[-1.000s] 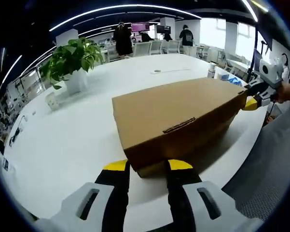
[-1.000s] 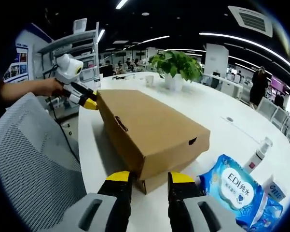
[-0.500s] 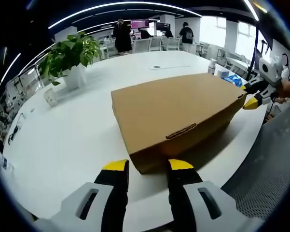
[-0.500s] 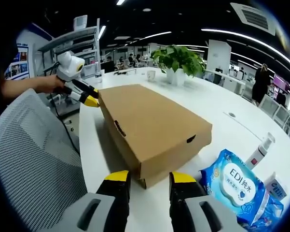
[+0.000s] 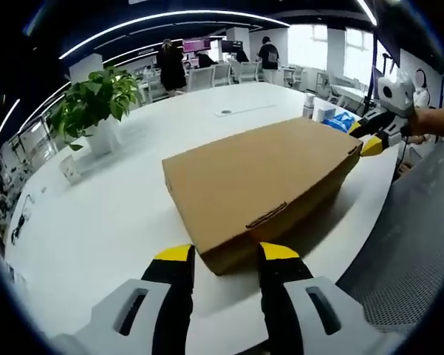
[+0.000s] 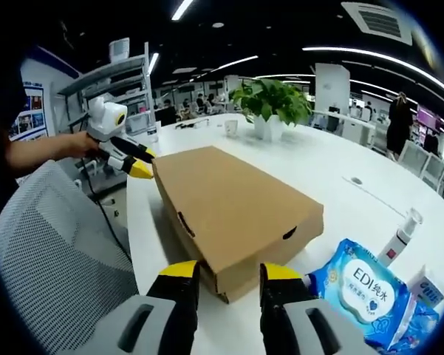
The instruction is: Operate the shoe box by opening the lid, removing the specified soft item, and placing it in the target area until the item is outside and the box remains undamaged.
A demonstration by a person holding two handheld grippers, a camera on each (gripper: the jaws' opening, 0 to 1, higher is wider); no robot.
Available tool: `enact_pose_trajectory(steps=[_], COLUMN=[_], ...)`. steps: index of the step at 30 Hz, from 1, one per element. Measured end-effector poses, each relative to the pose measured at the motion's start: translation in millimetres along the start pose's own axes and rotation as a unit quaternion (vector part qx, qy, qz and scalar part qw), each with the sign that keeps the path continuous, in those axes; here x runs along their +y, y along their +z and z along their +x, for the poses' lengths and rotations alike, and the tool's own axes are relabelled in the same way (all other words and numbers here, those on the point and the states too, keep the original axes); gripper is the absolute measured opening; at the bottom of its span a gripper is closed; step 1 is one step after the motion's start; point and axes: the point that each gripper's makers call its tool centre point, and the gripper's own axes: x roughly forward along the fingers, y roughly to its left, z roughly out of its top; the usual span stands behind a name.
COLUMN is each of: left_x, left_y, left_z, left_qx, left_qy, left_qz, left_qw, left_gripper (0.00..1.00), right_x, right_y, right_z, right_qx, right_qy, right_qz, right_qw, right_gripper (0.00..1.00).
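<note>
White office table [image 5: 96, 222] bearing closed shoe box [image 5: 258, 181] with lid down, left gripper [image 5: 225, 255] and right gripper [image 6: 229, 272] at opposite ends, both spread apart, yellow tips beside corners, clamping nothing.

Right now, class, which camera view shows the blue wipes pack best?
The right gripper view: the wipes pack lies close, label readable, beside the shoe box. The left gripper view gives a distant blue sliver.
</note>
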Motion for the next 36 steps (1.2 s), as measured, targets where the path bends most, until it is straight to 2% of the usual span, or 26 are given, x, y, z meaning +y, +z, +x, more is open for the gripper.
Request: enact_pose_trajectory(steps=[7, 10, 14, 25, 36], left_x=[-0.3, 0.2, 0.1, 3.2, 10.2], left_y=[-5.7, -8.5, -10.7, -3.0, 10.7], left_z=[6.1, 9.5, 14.8, 23.5, 39.3], left_qx=[0.001, 0.006, 0.009, 0.009, 0.003], left_qy=[-0.003, -0.004, -0.006, -0.01, -0.013], left_qz=[-0.008, -0.006, -0.01, -0.013, -0.017], left_qw=[1.0, 1.0, 0.9999, 0.9998, 0.9998], left_gripper=[0.32, 0.32, 0.33, 0.34, 0.34], right_x=[2.0, 0.4, 0.3, -12.0, -34.0], right_y=[-8.5, -14.6, -13.9, -9.3, -2.4], right_z=[8.0, 12.0, 12.0, 15.9, 22.2], right_qx=[0.008, 0.011, 0.01, 0.009, 0.012], right_qy=[-0.005, -0.006, -0.005, -0.003, -0.005], right_qz=[0.003, 0.025, 0.024, 0.024, 0.021], right_qw=[1.0, 0.9996, 0.9996, 0.9997, 0.9997], right_gripper=[0.28, 0.28, 0.28, 0.27, 0.28])
